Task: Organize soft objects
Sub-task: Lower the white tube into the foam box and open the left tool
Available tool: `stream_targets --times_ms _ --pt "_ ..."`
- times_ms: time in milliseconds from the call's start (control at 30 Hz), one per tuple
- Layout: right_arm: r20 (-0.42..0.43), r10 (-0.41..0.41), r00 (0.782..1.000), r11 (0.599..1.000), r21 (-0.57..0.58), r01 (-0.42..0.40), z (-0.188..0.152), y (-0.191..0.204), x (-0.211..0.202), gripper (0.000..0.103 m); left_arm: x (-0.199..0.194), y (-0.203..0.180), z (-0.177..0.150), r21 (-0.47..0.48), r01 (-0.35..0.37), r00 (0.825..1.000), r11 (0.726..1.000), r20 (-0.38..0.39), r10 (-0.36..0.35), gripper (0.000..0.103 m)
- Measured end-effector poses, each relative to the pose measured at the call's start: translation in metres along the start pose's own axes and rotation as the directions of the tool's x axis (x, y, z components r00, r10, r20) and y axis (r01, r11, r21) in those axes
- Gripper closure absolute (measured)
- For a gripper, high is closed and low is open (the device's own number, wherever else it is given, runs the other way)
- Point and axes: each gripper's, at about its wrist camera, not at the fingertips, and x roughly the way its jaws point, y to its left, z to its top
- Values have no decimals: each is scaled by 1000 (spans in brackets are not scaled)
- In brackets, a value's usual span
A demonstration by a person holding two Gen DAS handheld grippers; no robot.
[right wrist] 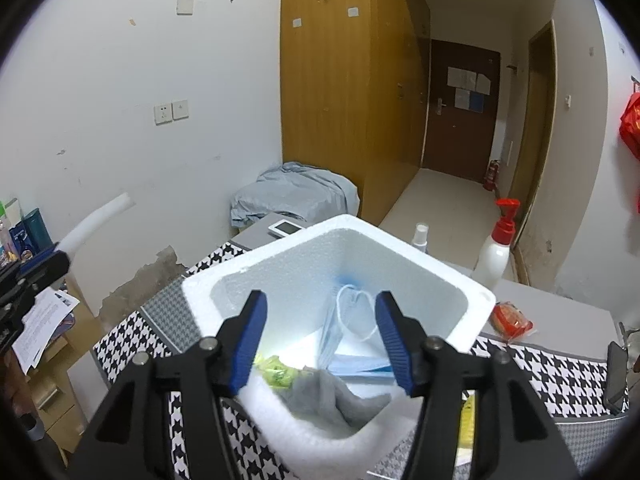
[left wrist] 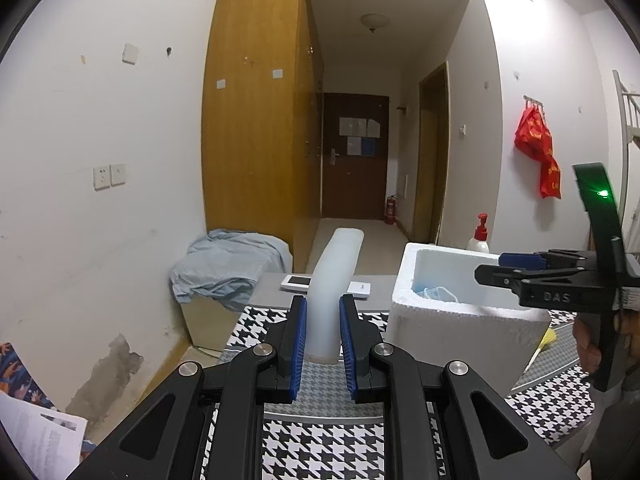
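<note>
Left wrist: left gripper (left wrist: pixel 323 330) clamped on a pale translucent foam tube (left wrist: pixel 334 276), gripped near its lower end, raised above the houndstooth-covered table (left wrist: pixel 320 448). Likely light, squashy; long free end may sag.

Right wrist: right gripper (right wrist: pixel 320 340) spread wide, empty, over the white styrofoam box (right wrist: pixel 478 300) near the table's far edge, holding blue face masks (right wrist: pixel 352 364) and grey cloth (right wrist: pixel 340 396).

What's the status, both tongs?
Left tongs shut on foam tube. Right tongs open over foam box. Masks, cloth inside. Path clear.
</note>
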Motion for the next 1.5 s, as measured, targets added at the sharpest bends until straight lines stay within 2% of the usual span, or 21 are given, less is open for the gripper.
stream_targets --times_ms 67,133,333,500,633,833,1233,1333,1500 --pt "9 13 1000 1000 -13 -13 -3 4 -5 38 1 1 1 0 7 1000 1000 -1 -7 85" --pt "21 13 1000 999 -47 -12 -7 11 -9 30 2 1 1 2 14 1000 1000 -1 -14 85" --pt "37 19 999 996 -91 -16 -21 21 -18 28 7 -2 1 5 32 999 999 -5 -32 85" --pt "57 -47 997 985 -163 56 -34 28 -22 27 12 -8 1 12 56 998 998 -13 -56 85" --pt "50 -101 994 978 -175 109 -42 24 -18 27 15 -14 3 21 81 997 997 -15 -80 85" --pt "64 -129 990 976 -167 138 -52 10 -23 27 18 -25 8 45 118 993 992 -16 -117 85" --pt "64 -199 978 974 -97 205 -69 -27 -47 26 29 -64 23 94 240 971 966 -30 -238 85" --pt "76 -200 977 977 -63 205 -74 -38 -59 19 35 -71 26 97 261 965 961 -39 -258 85" --pt "74 -240 968 970 -22 242 -87 -51 -73 17 45 -82 30 100 291 956 952 -58 -286 85"
